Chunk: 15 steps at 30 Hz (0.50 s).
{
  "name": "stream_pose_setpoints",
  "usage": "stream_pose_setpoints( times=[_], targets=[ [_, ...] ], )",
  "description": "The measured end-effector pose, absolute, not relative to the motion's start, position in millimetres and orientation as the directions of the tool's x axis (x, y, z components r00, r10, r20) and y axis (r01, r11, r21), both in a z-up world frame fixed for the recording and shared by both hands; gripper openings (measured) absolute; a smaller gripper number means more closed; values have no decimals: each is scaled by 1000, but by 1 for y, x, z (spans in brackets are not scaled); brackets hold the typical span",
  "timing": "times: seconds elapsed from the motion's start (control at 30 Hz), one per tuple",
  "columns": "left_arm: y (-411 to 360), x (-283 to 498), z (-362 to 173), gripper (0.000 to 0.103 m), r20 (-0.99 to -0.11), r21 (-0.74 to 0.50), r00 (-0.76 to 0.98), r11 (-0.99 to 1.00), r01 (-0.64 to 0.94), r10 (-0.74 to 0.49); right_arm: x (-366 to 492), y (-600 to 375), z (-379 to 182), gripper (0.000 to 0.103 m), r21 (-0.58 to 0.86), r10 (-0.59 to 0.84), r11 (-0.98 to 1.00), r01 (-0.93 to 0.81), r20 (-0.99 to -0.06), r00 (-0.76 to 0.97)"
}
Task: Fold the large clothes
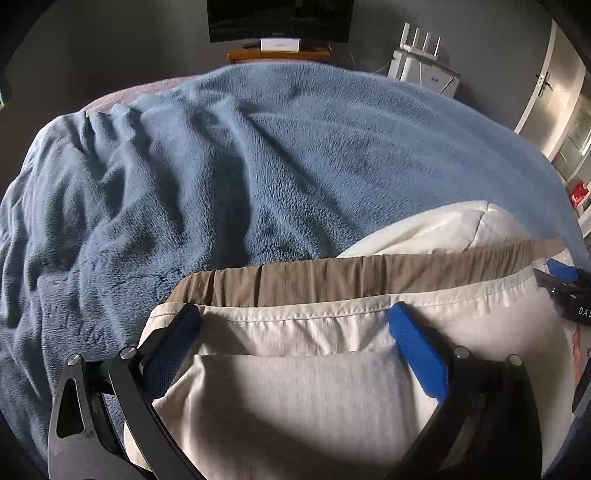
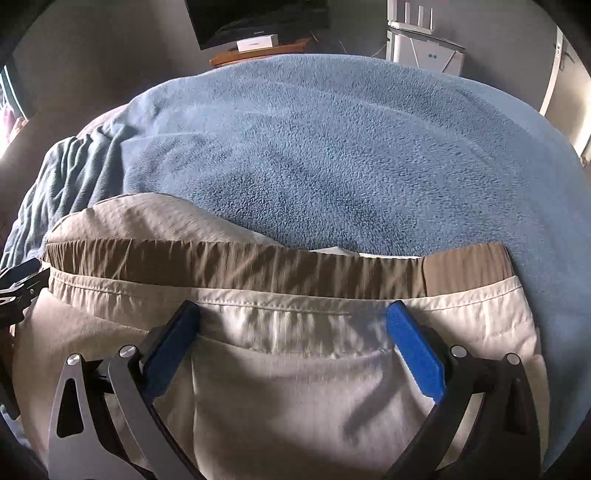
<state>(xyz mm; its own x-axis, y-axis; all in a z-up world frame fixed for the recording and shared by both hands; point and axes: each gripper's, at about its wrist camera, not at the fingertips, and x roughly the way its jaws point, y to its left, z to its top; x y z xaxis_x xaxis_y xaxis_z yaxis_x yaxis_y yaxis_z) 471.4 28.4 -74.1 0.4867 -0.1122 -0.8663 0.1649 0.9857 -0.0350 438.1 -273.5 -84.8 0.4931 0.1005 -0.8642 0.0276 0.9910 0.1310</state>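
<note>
Cream-white trousers (image 1: 295, 391) with a brown elastic waistband (image 1: 332, 280) lie on a blue fleece blanket (image 1: 221, 166). My left gripper (image 1: 295, 314) is open, its blue-padded fingers (image 1: 417, 354) spread over the cloth just below the waistband, near the garment's left end. My right gripper (image 2: 293, 312) is open too, over the same trousers (image 2: 295, 398) just below the waistband (image 2: 258, 269), toward the right end. Each gripper shows at the edge of the other's view: the right one (image 1: 565, 291), the left one (image 2: 18, 288). Neither grips the cloth.
The blanket (image 2: 332, 147) covers a bed, rumpled at the left. Beyond the bed stand a dark TV (image 1: 277, 18) on a wooden shelf (image 1: 277, 55), a white router on a white unit (image 1: 421, 62), and a door (image 1: 546, 92) at right.
</note>
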Motion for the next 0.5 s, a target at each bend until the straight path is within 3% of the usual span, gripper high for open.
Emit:
stream_pose_setpoints(
  times=[0.2,0.33,0.5],
  targets=[
    [32,459,-61,96,-871,-62,474,987,151,-128,423,-275,-71,97,128,88,991,46,-862,499],
    [26,398,-33,97,-805,-25,568,967,254,-170,360,-278,-46,97,96,93,995,-27,-795,599],
    [42,351,-47,98,-826,-56,524,955,292,-208,300,-302,-59,97,112,112,993,-36,-804,584]
  ],
)
